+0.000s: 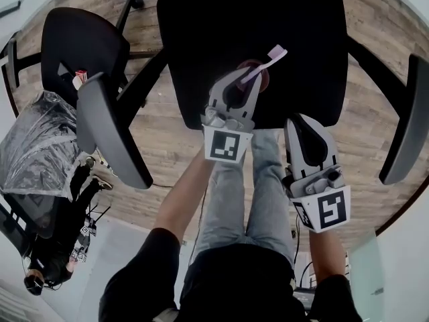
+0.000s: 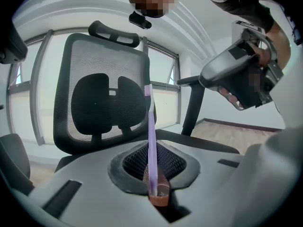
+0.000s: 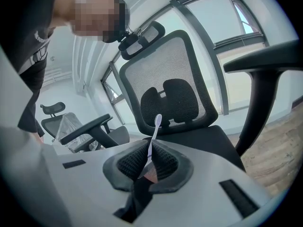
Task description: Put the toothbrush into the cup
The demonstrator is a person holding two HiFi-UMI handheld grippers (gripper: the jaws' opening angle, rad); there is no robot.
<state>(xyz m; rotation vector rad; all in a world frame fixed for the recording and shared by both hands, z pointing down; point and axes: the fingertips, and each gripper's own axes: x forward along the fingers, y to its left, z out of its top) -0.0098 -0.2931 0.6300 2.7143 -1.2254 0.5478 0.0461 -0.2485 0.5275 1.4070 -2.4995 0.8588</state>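
Chair seat [image 1: 201, 45]; left tongs [image 2: 157, 193] tight on cup [image 1: 262, 79], lilac toothbrush [image 2: 151, 141] inside; right tongs [image 3: 143, 178] ajar

Toothbrush [image 3: 154, 135] in cup [image 3: 150, 175], chair [image 3: 189, 65] behind

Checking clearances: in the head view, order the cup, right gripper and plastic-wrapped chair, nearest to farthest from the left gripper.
1. cup, held in the left gripper tongs.
2. right gripper, lower right.
3. plastic-wrapped chair, far left.

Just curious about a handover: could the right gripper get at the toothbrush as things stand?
Probably yes. The toothbrush sticks up out of the cup in the jaws of the left gripper; the right gripper, jaws apart, sits close by with nothing between.
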